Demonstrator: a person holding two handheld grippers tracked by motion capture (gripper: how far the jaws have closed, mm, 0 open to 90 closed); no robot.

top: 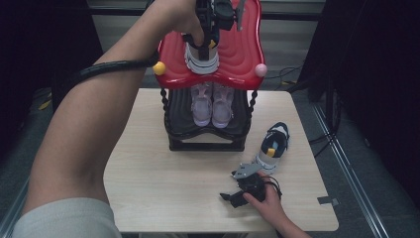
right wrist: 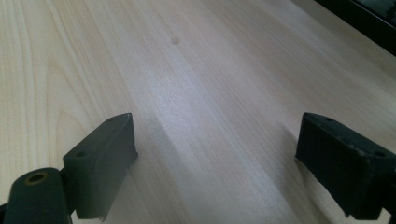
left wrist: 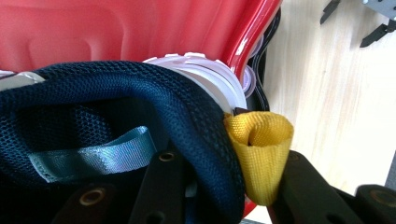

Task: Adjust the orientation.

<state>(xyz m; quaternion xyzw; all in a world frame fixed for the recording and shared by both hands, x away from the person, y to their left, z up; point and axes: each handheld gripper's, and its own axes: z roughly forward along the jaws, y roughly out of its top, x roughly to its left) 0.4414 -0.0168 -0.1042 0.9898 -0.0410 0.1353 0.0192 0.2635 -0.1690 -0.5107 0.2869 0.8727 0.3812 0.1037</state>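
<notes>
My left gripper is shut on the heel of a navy and white sneaker that stands on the red top shelf of a shoe rack. In the left gripper view one jaw sits inside the navy mesh collar. The other jaw presses from outside beside the yellow heel loop. A matching sneaker lies on the table at the right. Just in front of it my right gripper rests low over the wood, open, with nothing between its jaws.
A pair of pale pink sneakers fills the rack's black lower shelf. The rack stands at the far middle of the light wooden table. Yellow and pink knobs cap the red shelf's front corners. Dark floor and cables surround the table.
</notes>
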